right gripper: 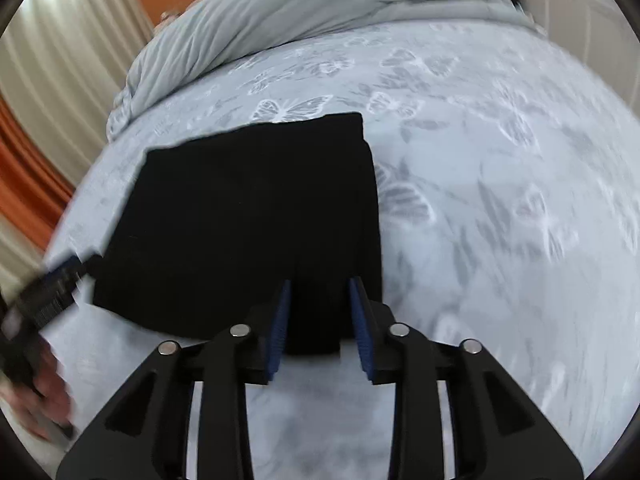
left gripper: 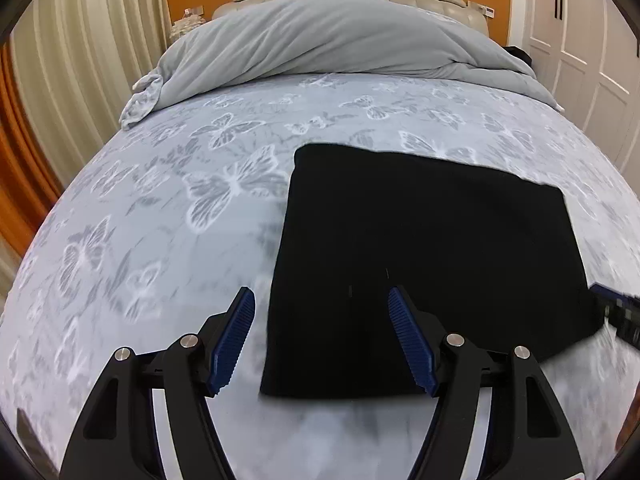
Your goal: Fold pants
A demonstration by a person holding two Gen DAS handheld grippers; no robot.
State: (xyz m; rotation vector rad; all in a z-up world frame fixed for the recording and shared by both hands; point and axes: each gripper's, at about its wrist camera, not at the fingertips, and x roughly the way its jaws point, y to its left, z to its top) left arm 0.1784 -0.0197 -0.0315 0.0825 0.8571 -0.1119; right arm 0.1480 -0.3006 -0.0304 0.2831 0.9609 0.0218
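Pants point(left gripper: 432, 256) lie folded on bedsheet point(left gripper: 160, 216) (apparently released, views blurred).

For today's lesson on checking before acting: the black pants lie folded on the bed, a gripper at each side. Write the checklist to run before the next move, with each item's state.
1. Pants lie flat in a compact rectangle: ok.
2. Left gripper open, holding nothing: ok.
3. Right gripper open, no cloth pinched: ok.
4. Edges aligned: far edge looks slightly uneven; layers cannot tell.
5. Butterfly bedspread free around the pants: ok.
6. Grey duvet lies apart from the pants: ok.
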